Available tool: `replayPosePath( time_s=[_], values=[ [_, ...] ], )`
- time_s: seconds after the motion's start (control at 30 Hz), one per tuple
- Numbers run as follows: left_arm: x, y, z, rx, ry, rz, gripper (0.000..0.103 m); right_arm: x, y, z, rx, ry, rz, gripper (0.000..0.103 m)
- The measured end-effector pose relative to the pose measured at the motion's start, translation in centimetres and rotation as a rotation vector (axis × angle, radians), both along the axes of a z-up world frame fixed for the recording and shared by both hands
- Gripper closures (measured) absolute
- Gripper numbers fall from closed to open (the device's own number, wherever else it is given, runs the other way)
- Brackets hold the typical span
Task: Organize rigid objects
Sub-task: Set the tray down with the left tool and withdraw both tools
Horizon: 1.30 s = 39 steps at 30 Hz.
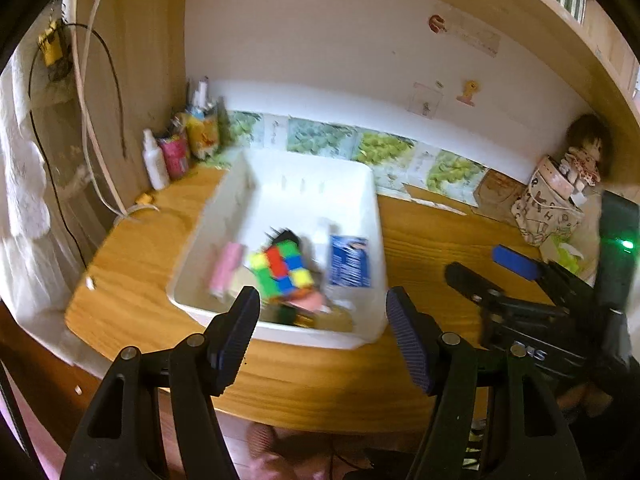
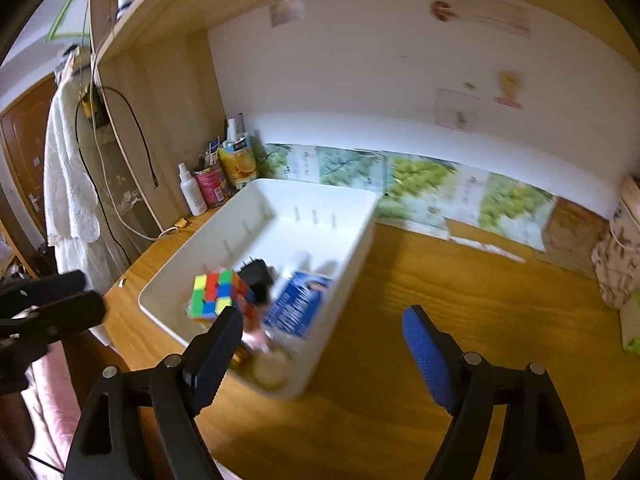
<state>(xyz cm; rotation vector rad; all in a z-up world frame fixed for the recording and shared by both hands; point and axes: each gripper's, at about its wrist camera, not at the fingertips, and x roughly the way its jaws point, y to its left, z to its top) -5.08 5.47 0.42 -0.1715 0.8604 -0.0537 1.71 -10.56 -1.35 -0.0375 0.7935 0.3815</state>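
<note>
Left wrist: left tongs [image 1: 324, 320] gape empty; right tongs [image 2: 320, 344] likewise, above bin [image 2: 352, 264].

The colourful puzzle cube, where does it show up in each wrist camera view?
Left wrist view: the puzzle cube lies at lower centre, in the near end of the white bin.
Right wrist view: the puzzle cube lies left of centre, in the same bin.
Shared landmark: the blue box beside it.
</note>
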Motion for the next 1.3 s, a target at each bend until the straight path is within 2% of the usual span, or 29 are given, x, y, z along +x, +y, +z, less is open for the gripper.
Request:
replayPosePath(
  time_s=[0.17,0.33,0.57,0.67,0.73,0.8,0.83,0.9,1.1,1.3],
  values=[
    [0.0,-3.6,-0.1,0.011,0.022,-0.01,0.034,-2.2,-5.5,0.3,-0.002,0.066,-0.093,0.019],
    [0.1,-6.2,0.5,0.054,0.016,-0.006,0.034,-4.5,-9.5,0.3,0.028,0.144,-0.219,0.019],
    [0.1,-8.3,1.3,0.121,0.021,-0.014,0.034,-7.8,-12.5,1.5,0.038,0.176,-0.346,0.017],
    [-0.5,-8.9,1.7,0.149,0.019,-0.031,0.031,-8.9,-12.5,2.1,0.037,0.176,-0.362,0.015],
    [-0.7,-8.8,1.8,0.166,0.014,-0.031,0.021,-9.3,-12.1,2.5,0.027,0.168,-0.369,0.015],
    [-1.0,-8.3,2.1,0.178,-0.001,-0.014,0.018,-9.6,-11.6,2.9,0.022,0.147,-0.381,0.015],
    [-1.2,-7.9,2.3,0.187,-0.011,-0.005,0.012,-9.5,-11.3,3.0,0.02,0.136,-0.38,0.014],
    [-1.3,-7.3,2.3,0.197,-0.019,0.003,0.004,-9.3,-10.6,3.3,0.013,0.115,-0.379,0.0],
    [-1.5,-5.1,2.8,0.267,-0.06,0.075,0.003,-8.7,-8.2,3.5,0.012,0.071,-0.347,0.0],
    [-1.4,-3.4,3.2,0.278,-0.096,0.081,0.002,-8.3,-5.9,3.8,-0.005,0.046,-0.335,0.0]
  ],
)
